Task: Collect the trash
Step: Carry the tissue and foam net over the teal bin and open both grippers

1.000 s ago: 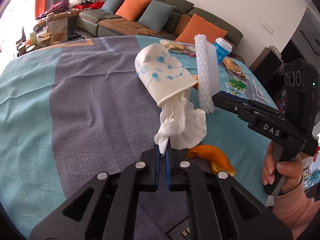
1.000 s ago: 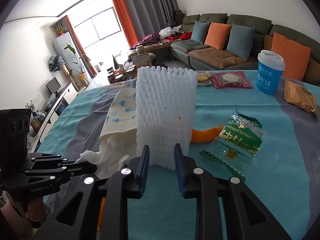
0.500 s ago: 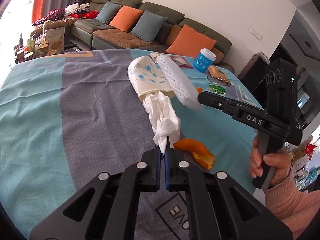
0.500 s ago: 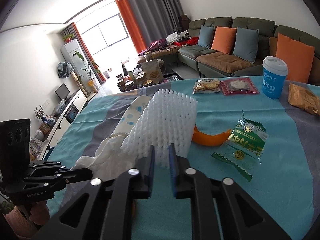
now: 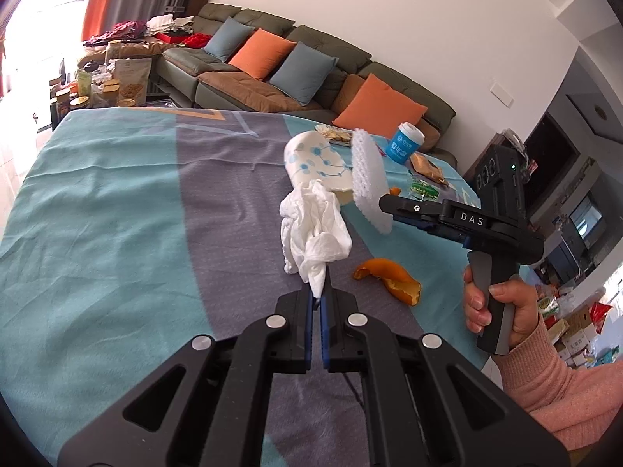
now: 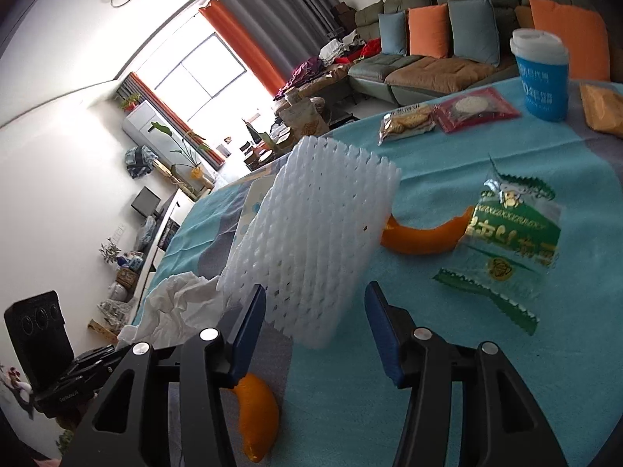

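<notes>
Left tool (image 5: 318, 303) pinches tissue (image 5: 313, 229) — right tool (image 6: 315, 334) gapes.

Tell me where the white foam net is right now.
In the right wrist view the white foam net sits mid-frame between the open right tongs, beside the crumpled tissue and in front of an orange peel.

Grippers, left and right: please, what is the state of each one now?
Left gripper: closed on the crumpled white tissue.
Right gripper: open; white foam fruit net lies between its fingers, ungripped.
</notes>
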`<act>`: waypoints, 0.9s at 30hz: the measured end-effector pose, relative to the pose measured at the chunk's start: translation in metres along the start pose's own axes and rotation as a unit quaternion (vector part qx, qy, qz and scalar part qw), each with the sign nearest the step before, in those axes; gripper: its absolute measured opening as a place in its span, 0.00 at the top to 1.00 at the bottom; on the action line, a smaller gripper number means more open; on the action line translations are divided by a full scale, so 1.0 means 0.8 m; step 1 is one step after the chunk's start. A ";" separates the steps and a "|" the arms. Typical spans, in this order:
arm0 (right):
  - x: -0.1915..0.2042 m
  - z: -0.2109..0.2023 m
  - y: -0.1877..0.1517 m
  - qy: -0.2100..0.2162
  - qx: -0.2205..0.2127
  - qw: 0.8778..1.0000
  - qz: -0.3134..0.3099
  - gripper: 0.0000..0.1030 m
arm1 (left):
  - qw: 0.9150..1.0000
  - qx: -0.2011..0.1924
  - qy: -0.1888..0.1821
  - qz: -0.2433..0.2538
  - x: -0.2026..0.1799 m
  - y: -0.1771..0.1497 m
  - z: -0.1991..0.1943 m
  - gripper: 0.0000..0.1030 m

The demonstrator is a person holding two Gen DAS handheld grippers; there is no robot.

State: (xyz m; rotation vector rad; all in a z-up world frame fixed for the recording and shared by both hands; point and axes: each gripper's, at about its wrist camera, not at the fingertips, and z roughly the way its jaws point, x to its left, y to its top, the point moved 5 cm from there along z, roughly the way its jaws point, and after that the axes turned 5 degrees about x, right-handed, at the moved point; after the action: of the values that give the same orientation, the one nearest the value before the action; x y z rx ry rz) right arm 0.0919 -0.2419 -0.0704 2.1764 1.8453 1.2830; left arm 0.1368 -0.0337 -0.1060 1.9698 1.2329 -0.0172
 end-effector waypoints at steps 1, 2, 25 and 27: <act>-0.002 0.002 0.000 0.010 0.003 1.000 0.007 0.61 | 1.000 -0.002 0.001 -0.003 0.004 -0.002 -0.005 0.97; -0.002 0.004 -0.002 0.017 0.005 1.000 0.011 0.71 | 1.000 -0.004 0.002 -0.005 0.006 -0.003 -0.009 0.97; 0.063 -0.037 -0.010 0.045 -0.037 0.996 -0.063 0.97 | 0.995 -0.069 0.054 -0.040 0.062 -0.019 -0.112 0.97; 0.069 -0.040 -0.010 0.051 -0.039 0.995 -0.072 0.97 | 0.994 -0.075 0.059 -0.043 0.067 -0.021 -0.122 0.97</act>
State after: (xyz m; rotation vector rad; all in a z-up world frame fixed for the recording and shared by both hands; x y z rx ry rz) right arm 0.0650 -0.2091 -0.0215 1.9350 1.9126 1.4348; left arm 0.1153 0.0713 -0.0707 1.8075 1.3543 0.1465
